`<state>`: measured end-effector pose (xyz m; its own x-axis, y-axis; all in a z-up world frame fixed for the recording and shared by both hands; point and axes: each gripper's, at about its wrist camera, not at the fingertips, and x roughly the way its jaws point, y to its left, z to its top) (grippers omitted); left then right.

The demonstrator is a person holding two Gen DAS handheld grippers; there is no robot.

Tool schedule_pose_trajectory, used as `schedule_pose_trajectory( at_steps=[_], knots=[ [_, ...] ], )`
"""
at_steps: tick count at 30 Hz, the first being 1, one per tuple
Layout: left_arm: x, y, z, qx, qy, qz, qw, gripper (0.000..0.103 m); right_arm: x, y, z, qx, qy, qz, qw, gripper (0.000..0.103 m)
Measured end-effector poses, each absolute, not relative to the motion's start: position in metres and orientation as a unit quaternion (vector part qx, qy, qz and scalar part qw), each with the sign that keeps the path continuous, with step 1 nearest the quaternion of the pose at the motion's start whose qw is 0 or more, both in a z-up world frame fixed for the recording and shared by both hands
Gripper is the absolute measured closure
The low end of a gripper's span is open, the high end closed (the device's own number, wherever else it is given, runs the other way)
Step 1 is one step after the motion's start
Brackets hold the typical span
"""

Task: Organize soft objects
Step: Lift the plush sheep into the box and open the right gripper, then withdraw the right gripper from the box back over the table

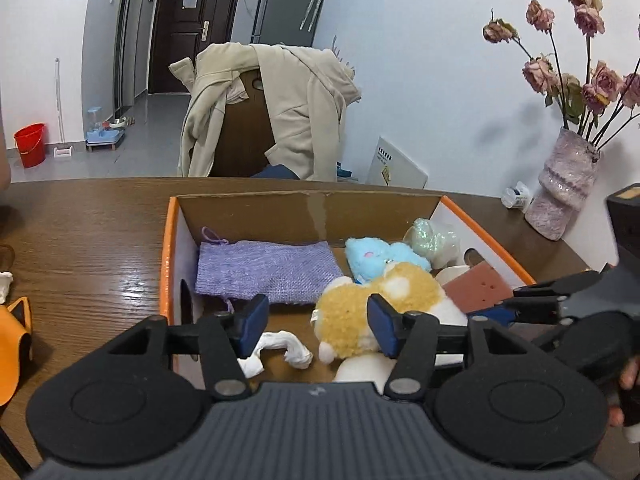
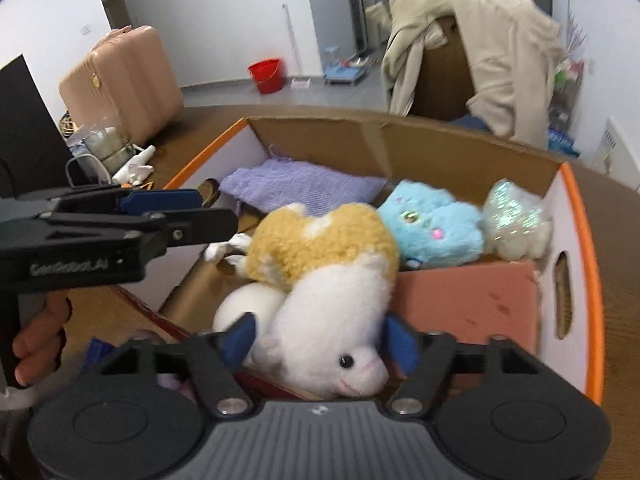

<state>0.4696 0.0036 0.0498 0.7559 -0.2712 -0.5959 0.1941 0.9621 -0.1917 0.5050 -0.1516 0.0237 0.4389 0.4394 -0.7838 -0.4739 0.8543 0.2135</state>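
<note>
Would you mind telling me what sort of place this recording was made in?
Most likely a lived-in home: a beige jacket draped over a chair, a pink hard-shell suitcase on the floor, and dried roses in a glass vase on the wooden table.

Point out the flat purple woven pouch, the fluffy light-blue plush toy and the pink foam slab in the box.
Purple woven pouch [image 1: 268,272], left wrist view, middle of its fabric.
Light-blue plush toy [image 2: 432,228], right wrist view, its face.
Pink foam slab [image 2: 472,304], right wrist view, top face.

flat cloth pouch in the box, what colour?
Lilac pouch, with a drawstring loop; clearest in the left wrist view.
</note>
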Motion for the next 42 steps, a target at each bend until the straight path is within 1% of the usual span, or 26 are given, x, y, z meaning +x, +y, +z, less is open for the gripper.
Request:
schedule_pose_trajectory(
  at_steps=[2, 5, 8, 11, 15, 18, 21, 26, 34, 37, 38, 42],
  knots=[
    [0.461, 0.007, 0.058, -0.057, 0.318, -0.124, 0.938, 0.044, 0.507, -0.153, 0.024, -0.029, 0.462, 0.263, 0.847, 0.021],
    [0.445, 0.012, 0.076, -0.053, 0.303, -0.122, 0.944, 0.04, 0.5, -0.162, 0.033, -0.029, 0.459, 0.232, 0.857, 0.021],
    [0.426, 0.014, 0.096, -0.042, 0.286, -0.12, 0.95, 0.039, 0.485, -0.175, 0.055, -0.008, 0.435, 0.24, 0.868, 0.021],
    [0.403, 0.016, 0.12, -0.037, 0.267, -0.117, 0.956, 0.035, 0.467, -0.187, 0.089, -0.005, 0.399, 0.223, 0.89, 0.021],
    [0.37, 0.016, 0.146, -0.029, 0.241, -0.112, 0.963, 0.034, 0.439, -0.206, 0.128, 0.003, 0.356, 0.215, 0.909, 0.021],
    [0.342, 0.014, 0.158, -0.023, 0.226, -0.109, 0.968, 0.032, 0.417, -0.221, 0.144, 0.008, 0.33, 0.209, 0.921, 0.021],
    [0.311, 0.013, 0.16, -0.026, 0.217, -0.107, 0.97, 0.031, 0.39, -0.235, 0.147, 0.016, 0.309, 0.2, 0.93, 0.021],
    [0.249, 0.006, 0.145, -0.033, 0.196, -0.105, 0.975, 0.025, 0.328, -0.254, 0.131, 0.019, 0.268, 0.202, 0.942, 0.02],
    [0.166, -0.005, 0.101, -0.042, 0.194, -0.089, 0.976, 0.021, 0.226, -0.262, 0.081, 0.011, 0.22, 0.208, 0.953, 0.018],
    [0.143, -0.003, 0.079, -0.053, 0.211, -0.077, 0.973, 0.02, 0.189, -0.261, 0.061, 0.006, 0.201, 0.215, 0.956, 0.012],
    [0.136, -0.001, 0.07, -0.057, 0.223, -0.073, 0.97, 0.02, 0.177, -0.261, 0.054, 0.003, 0.195, 0.213, 0.957, 0.008],
    [0.127, 0.003, 0.047, -0.055, 0.262, -0.067, 0.961, 0.02, 0.142, -0.256, 0.027, -0.005, 0.202, 0.204, 0.958, 0.007]
  ],
)
